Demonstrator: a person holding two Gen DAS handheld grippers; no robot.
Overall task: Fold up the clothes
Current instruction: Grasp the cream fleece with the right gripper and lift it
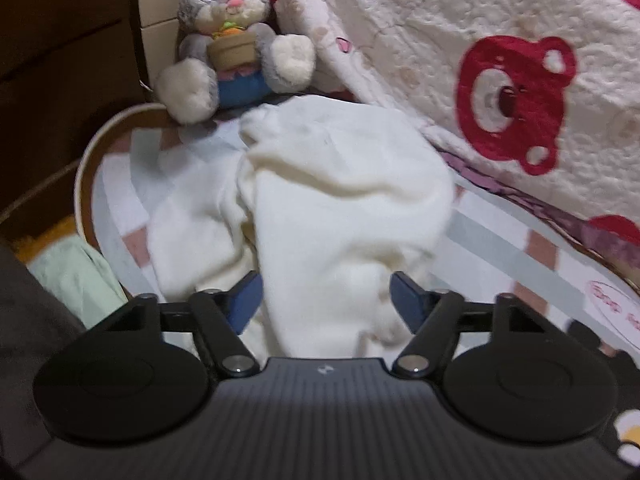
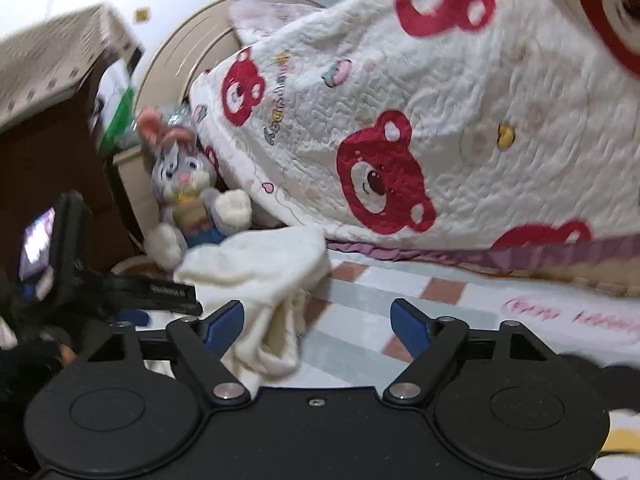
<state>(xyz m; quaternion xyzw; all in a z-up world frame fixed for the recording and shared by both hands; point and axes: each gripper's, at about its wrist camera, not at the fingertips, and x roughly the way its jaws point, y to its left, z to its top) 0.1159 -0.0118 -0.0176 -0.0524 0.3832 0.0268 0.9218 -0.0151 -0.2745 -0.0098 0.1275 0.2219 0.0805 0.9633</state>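
- Garment: a cream-white knit piece, crumpled, lying on the checked sheet of the bed; it is the landmark for all positions below.
- Left hand-held gripper: aimed down over the near end of the garment. Its blue pads stand apart on either side of a bunched fold, which lies between them. Whether the pads press the cloth cannot be told; a gap shows on the right side.
- Right hand-held gripper: at the garment's near right corner, jaws spread wide. A hanging fold of the garment lies just inside the left pad; the rest of the gap shows only sheet, and the right pad is clear of the cloth.
- Plush rabbit: sitting upright just beyond the garment's far end, feet toward it.
- Quilt: white with red bear faces, heaped beyond and to the right of the garment, its edge touching the garment's far side.
- Green cloth: pale, to the near left of the garment, off the bed edge.
- Left hand-held gripper as seen from the right wrist view: black body to the left of the garment, blurred.
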